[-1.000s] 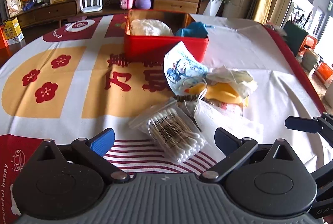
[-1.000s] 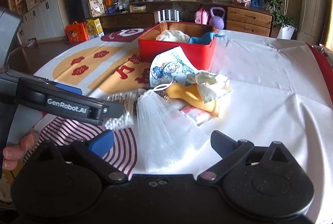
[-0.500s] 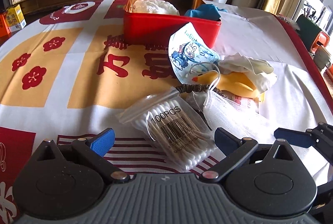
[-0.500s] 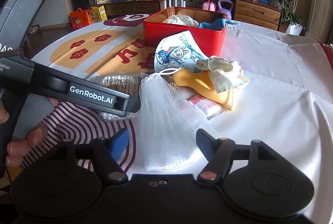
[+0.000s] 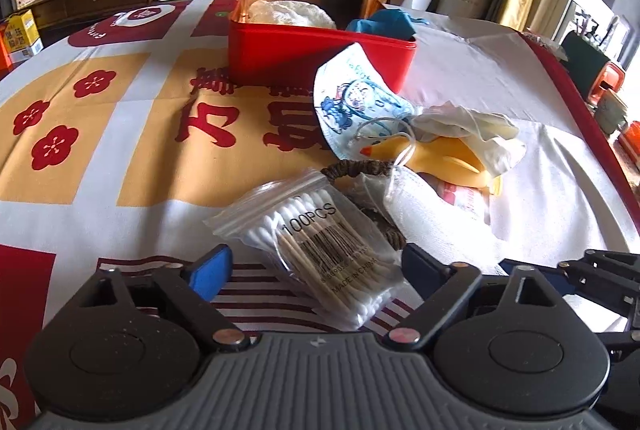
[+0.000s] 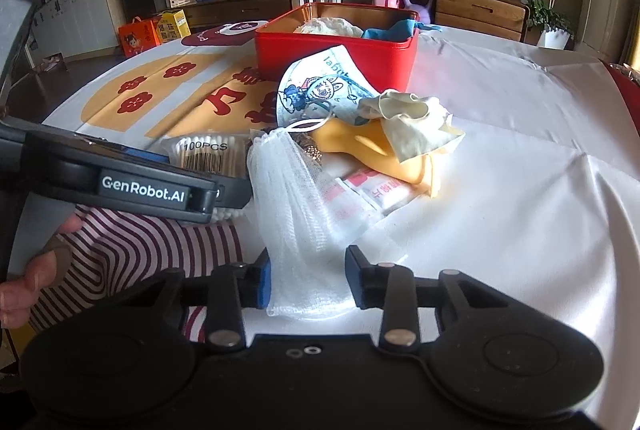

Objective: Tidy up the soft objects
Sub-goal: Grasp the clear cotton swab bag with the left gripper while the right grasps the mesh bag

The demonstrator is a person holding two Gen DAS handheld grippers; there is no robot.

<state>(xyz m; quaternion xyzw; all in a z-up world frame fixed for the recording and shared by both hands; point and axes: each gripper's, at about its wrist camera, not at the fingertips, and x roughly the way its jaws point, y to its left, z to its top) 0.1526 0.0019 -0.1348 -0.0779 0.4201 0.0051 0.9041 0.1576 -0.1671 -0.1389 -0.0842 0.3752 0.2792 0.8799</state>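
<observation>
A clear bag of cotton swabs (image 5: 320, 250) lies on the tablecloth between the fingers of my left gripper (image 5: 316, 270). Its jaws are closing and the pads stand clear of the bag. My right gripper (image 6: 308, 282) is closing around the near end of a white mesh pouch (image 6: 296, 198), which fills the gap between the pads without looking squeezed. Beyond lie a cartoon face mask (image 5: 356, 106), a yellow rubber toy (image 5: 440, 162), a cream glove (image 5: 472, 126) and a brown scrunchie (image 5: 352, 166). The red tin (image 5: 320, 58) behind them holds white and blue cloths.
A red-and-white sachet (image 6: 372, 190) lies under the yellow toy. A hand (image 6: 24, 290) holds the left tool at the left of the right wrist view. The table edge curves away on the right. A low wooden sideboard (image 6: 476, 6) with clutter stands behind the table.
Both grippers' jaws have narrowed, the right far more, drawing in on the mesh pouch. The left gripper has sunk closer to the swab bag.
</observation>
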